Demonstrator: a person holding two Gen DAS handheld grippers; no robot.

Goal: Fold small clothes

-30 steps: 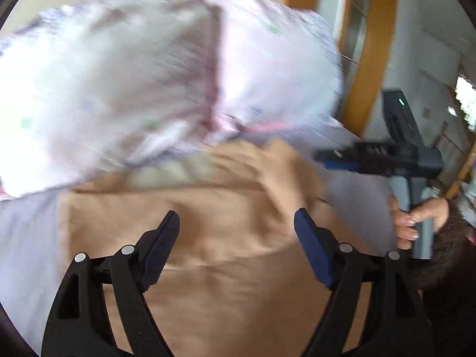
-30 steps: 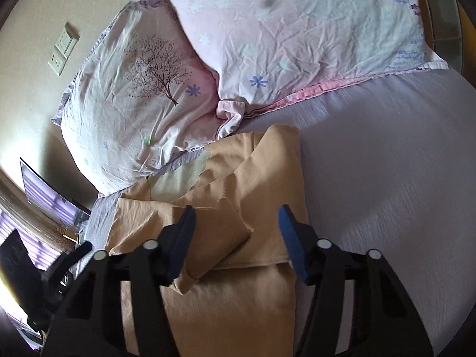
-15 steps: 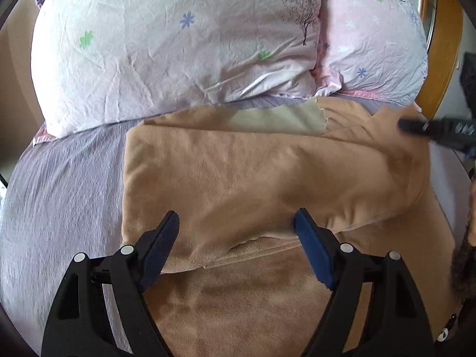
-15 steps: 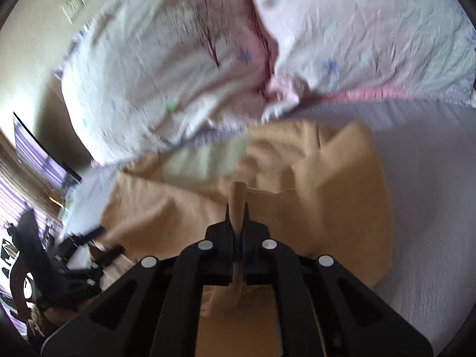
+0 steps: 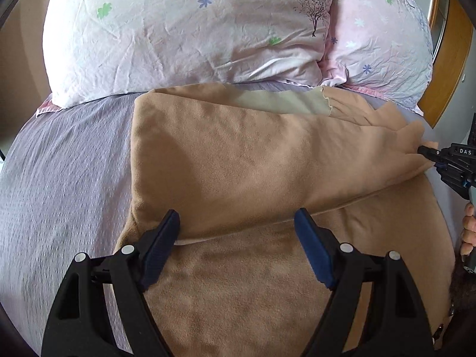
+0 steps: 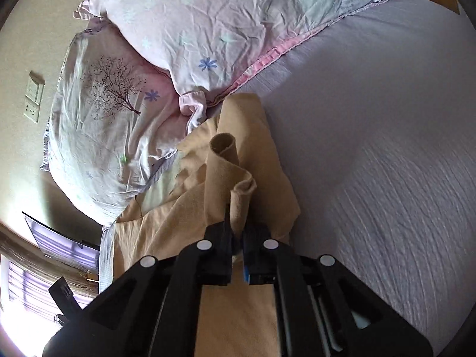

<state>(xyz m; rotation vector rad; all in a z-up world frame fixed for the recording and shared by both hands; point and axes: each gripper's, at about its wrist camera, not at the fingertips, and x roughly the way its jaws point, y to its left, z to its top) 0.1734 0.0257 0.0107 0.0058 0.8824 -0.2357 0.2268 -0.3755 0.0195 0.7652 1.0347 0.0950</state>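
A tan fleece garment [image 5: 253, 178] lies on the lilac bed sheet [image 5: 65, 172], its upper part folded over the lower part, with a pale lining [image 5: 282, 104] showing near the pillows. My left gripper [image 5: 238, 244] is open, its blue pads just above the fold's near edge, holding nothing. My right gripper [image 6: 236, 238] is shut on a bunched corner of the tan garment [image 6: 226, 172], which stands up from between the jaws. In the left wrist view the right gripper [image 5: 428, 151] pinches the garment's right tip.
Two pink-white flowered pillows [image 5: 184, 29] [image 5: 383, 47] lie along the head of the bed, touching the garment's far edge. A wooden frame [image 5: 452, 59] stands at the right. A wall socket [image 6: 34, 101] and a dark screen [image 6: 59, 244] are at the left.
My right gripper has shut on the garment's right corner and lifted it. My left gripper stays open and has swung to face the garment squarely, closer to the fold edge.
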